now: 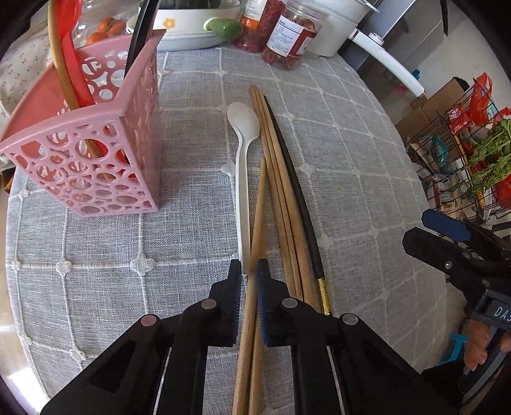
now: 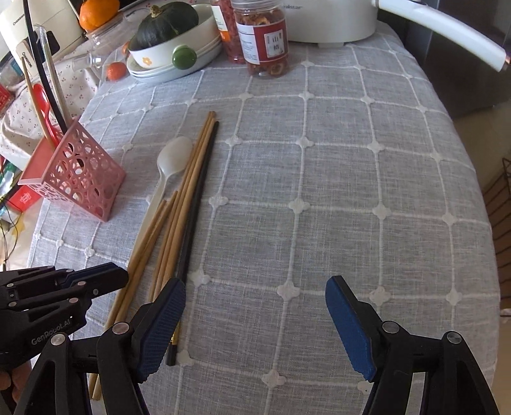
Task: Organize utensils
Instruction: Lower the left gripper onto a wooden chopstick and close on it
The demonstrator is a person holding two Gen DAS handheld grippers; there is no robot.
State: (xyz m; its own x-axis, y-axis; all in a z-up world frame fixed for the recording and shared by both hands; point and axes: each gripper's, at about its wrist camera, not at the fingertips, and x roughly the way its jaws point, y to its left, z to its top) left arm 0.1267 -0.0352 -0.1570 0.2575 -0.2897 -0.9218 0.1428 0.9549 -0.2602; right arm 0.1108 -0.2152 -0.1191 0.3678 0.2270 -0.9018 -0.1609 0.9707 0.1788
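Note:
My left gripper (image 1: 249, 271) is shut on a pair of wooden chopsticks (image 1: 255, 255), whose tips angle up over the other utensils. Beside them on the grey cloth lie a white spoon (image 1: 244, 140), more wooden chopsticks (image 1: 278, 178) and a black chopstick (image 1: 297, 191). A pink perforated utensil basket (image 1: 95, 153) stands at the left with a red utensil and a wooden one in it. My right gripper (image 2: 255, 303) is open and empty above the cloth, right of the chopsticks (image 2: 172, 220). The basket (image 2: 80, 172) shows at the left there, and the left gripper (image 2: 105, 281) at the lower left.
At the table's far edge stand a white bowl with a green squash (image 2: 169, 28), stacked plates, two jars of dried food (image 2: 265, 44) and a white pot with a long handle (image 2: 440, 28). A wire rack with greens (image 1: 472, 153) stands off the table's right edge.

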